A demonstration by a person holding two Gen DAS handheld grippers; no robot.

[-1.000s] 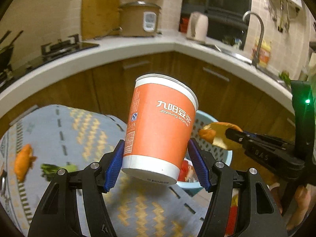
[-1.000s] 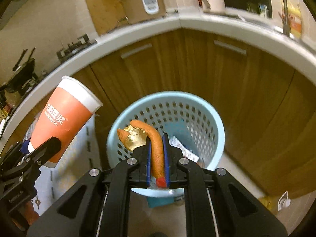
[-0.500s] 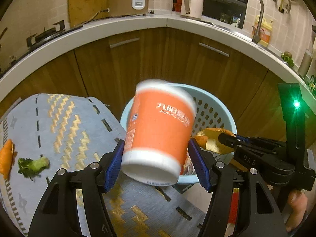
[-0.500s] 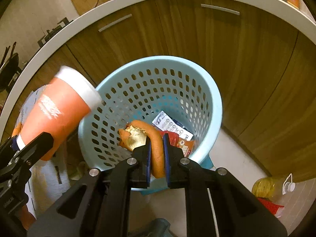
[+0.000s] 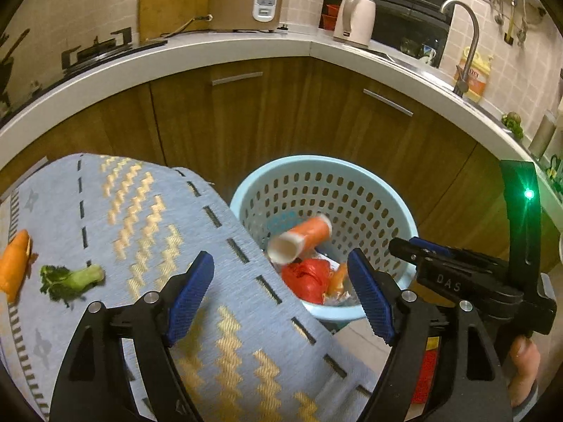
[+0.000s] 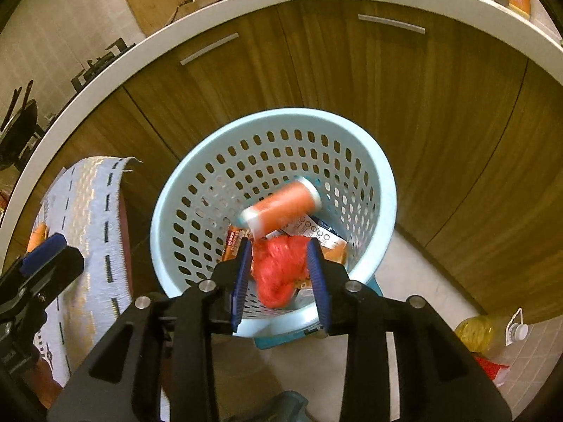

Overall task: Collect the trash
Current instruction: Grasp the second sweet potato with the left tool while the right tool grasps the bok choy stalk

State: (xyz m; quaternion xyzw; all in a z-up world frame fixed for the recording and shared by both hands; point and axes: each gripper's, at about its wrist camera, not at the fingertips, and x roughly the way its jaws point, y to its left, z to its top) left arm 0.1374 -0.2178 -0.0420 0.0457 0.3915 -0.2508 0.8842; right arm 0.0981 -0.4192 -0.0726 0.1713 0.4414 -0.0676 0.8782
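Observation:
A light blue perforated basket (image 5: 373, 190) (image 6: 373, 161) stands on the floor by the cabinets. The orange paper cup (image 5: 302, 237) (image 6: 281, 211) lies blurred on its side inside it, over a red bag (image 5: 306, 279) (image 6: 278, 267) and wrappers. My left gripper (image 5: 281, 295) is open and empty above the table edge beside the basket. My right gripper (image 6: 279, 277) is open and empty over the basket's near rim; it also shows in the left wrist view (image 5: 418, 249). A carrot piece (image 5: 14, 263) and a green vegetable stalk (image 5: 70, 279) lie on the blue cloth.
A blue and gold woven cloth (image 5: 147, 218) covers the table left of the basket. Brown cabinets (image 5: 281, 112) and a white counter curve behind, with a rice cooker (image 5: 246, 0), a kettle (image 5: 353, 17) and a tap (image 5: 464, 45). An oil bottle (image 6: 489, 334) stands on the floor at right.
My left gripper opened and the orange cup fell into the basket. My right gripper opened and let go of the orange peel, which went into the basket.

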